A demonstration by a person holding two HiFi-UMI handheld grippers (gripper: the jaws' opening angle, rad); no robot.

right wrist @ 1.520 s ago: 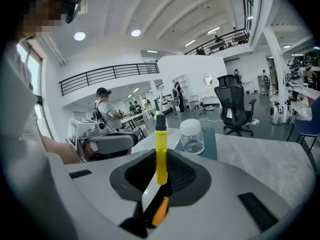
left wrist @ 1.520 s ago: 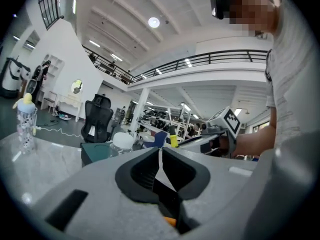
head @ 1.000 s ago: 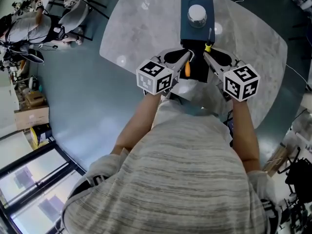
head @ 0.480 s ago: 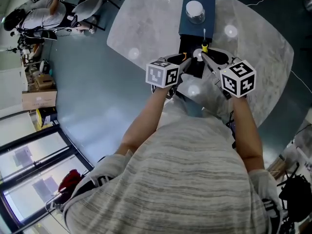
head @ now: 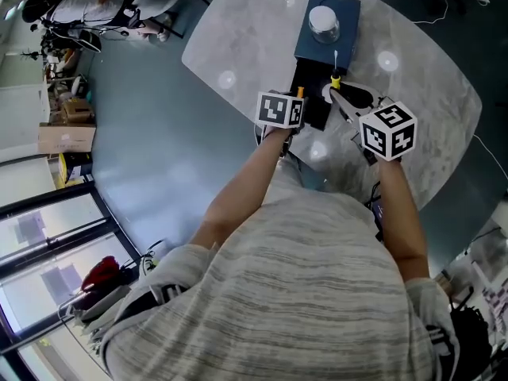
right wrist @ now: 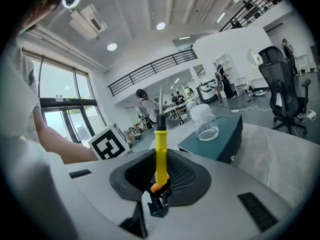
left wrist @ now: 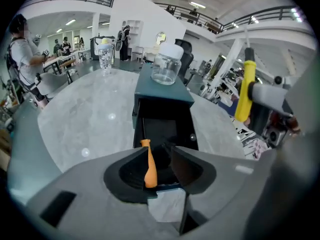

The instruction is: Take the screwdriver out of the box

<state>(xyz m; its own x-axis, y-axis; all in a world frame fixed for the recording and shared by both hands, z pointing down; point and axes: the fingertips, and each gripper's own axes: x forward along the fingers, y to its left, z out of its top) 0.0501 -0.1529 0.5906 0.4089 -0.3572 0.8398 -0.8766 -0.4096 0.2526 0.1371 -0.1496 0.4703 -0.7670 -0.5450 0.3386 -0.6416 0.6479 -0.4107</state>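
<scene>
A dark teal box (head: pixel 345 42) is seen on a marble table (head: pixel 413 94), with a white-lidded glass jar (head: pixel 324 24) set on its top and its black drawer (head: pixel 313 94) pulled out toward the person. The screwdriver (head: pixel 336 76) is out of the box: it is held in the air just beside the open drawer, on the drawer's right in the head view. In the right gripper view its yellow handle (right wrist: pixel 160 154) is clamped upright between the 2 jaws of the right gripper (right wrist: pixel 160 176), and its thin metal shaft is pointed upward in front of the jar. The left gripper (left wrist: pixel 159 151) is tipped down over the near end of the drawer, and its 2 jaws are opening; no object is pressed between them, and the dark drawer interior is seen through the gap. An orange strip (left wrist: pixel 148 164) is seen along the inner edge of 1 jaw; whether it belongs to the gripper cannot be told. The 2 grippers are placed close together at the drawer end of the box.
</scene>
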